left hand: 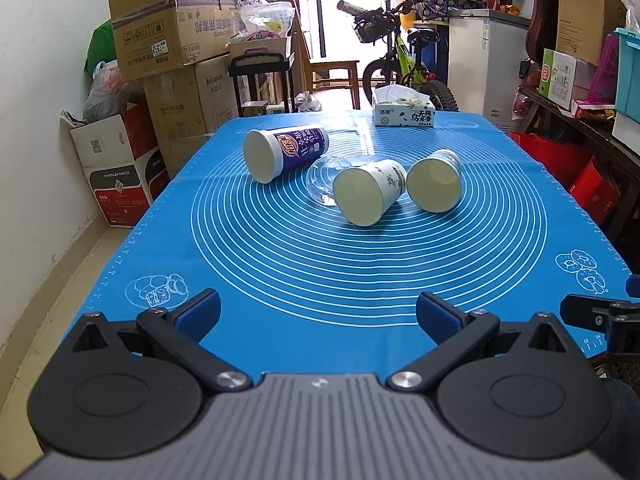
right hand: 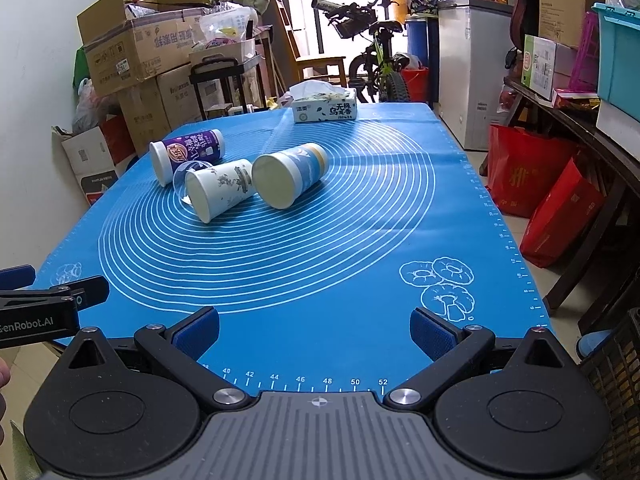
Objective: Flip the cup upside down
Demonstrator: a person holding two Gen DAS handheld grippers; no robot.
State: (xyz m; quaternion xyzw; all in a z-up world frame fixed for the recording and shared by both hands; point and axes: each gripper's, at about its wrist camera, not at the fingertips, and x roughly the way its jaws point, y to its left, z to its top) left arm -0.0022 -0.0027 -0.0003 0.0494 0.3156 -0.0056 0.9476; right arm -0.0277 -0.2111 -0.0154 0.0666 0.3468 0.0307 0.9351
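Several cups lie on their sides on the blue mat (left hand: 320,272), mouths toward me. A purple-labelled cup (left hand: 284,154) (right hand: 186,154) is at the left. A clear glass cup (left hand: 326,178) (right hand: 188,176) lies between it and a white paper cup with ink print (left hand: 368,192) (right hand: 220,190). A blue-and-white paper cup (left hand: 434,180) (right hand: 288,174) is at the right. My left gripper (left hand: 318,312) is open and empty, well short of the cups. My right gripper (right hand: 314,330) is open and empty near the mat's front edge (right hand: 320,380).
A tissue box (left hand: 404,110) (right hand: 324,108) stands at the mat's far edge. Cardboard boxes (left hand: 168,40) are stacked left of the table. A bicycle (left hand: 400,60) stands behind it, and red bags (right hand: 536,192) and a shelf stand at the right.
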